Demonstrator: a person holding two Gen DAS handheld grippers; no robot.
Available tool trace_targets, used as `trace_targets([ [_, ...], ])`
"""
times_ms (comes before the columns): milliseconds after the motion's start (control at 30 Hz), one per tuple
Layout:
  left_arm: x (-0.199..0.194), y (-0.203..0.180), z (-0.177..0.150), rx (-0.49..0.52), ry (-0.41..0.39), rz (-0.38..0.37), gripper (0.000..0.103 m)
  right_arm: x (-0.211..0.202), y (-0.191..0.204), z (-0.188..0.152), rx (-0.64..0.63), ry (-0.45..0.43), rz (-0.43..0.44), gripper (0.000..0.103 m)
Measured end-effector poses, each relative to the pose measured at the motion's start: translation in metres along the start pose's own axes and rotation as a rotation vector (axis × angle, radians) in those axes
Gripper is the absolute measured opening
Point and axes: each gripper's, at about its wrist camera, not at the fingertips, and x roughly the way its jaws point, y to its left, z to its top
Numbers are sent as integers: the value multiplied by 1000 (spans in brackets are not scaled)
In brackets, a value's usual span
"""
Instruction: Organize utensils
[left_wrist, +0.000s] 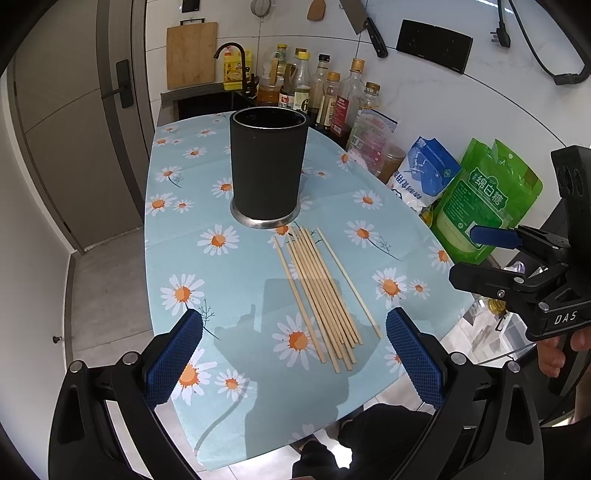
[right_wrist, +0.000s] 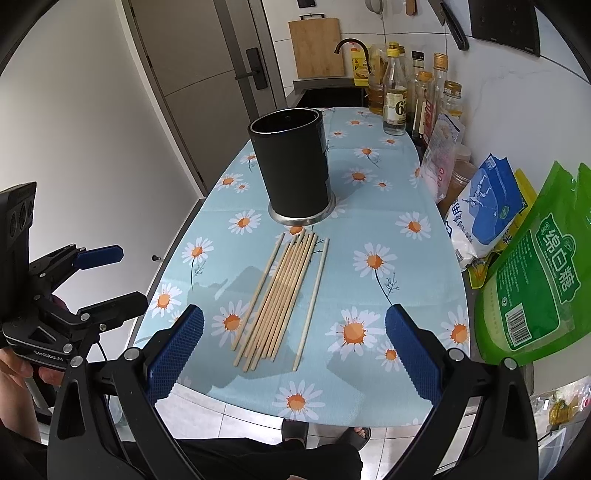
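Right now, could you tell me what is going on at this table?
A person holds the left gripper and the right gripper, both with jaws open and empty, hovering above the near edge of the table. A bundle of chopsticks lies flat in front of an upright black holder. None are in the holder yet, so sorting has not started.

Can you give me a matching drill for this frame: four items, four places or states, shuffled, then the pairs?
Items
1. chopsticks
2. black utensil holder
3. green sugar bag
4. left gripper

Places or states
A. standing upright behind the sticks, nothing sticking out of it
B. leaning at the table's right edge, beside a blue-and-white bag
C. lying flat in a loose bundle on the daisy tablecloth
D. jaws wide open, holding nothing

Pairs: 1-C, 2-A, 3-B, 4-D
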Motion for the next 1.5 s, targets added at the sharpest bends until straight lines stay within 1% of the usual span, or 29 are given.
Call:
trace_targets([
  [100,0,-1,1,0,1,-1,97,0,-1,0,11,-8,-11,98],
  [167,0,0,0,-1,5,-1,97,1,-2,0,20,-3,6,98],
  [267,1,1,0,-6,7,2,97,0,-2,1,16,-8,2,95],
  [500,0,6,0,-25,3,13,97,3,0,3,8,-1,16,94],
  [567,1,6,0,-25,4,10,97,5,1,3,9,1,27,91],
  [833,4,8,1,-26,5,6,97,7,2,7,15,-6,33,90],
  [900,4,7,1,-27,5,8,97,9,1,9,11,2,33,87],
  [933,4,8,2,-28,6,7,97,11,1,11,8,10,35,82],
  [967,5,8,2,-25,7,6,97,13,2,13,1,20,36,79],
  [1100,9,9,3,-12,12,2,97,28,3,21,-17,68,30,77],
  [1167,13,11,3,-15,22,1,97,38,1,25,-17,98,32,71],
  [1300,22,14,2,-3,33,-7,96,68,-6,32,-26,187,-6,67],
  [1333,25,14,1,0,42,-7,96,79,-7,34,-31,219,-16,61],
  [1433,35,20,-2,-21,62,-20,96,108,-13,40,-25,306,-24,48],
  [1500,40,24,-4,-36,72,-23,96,124,-17,46,1,355,-10,45],
])
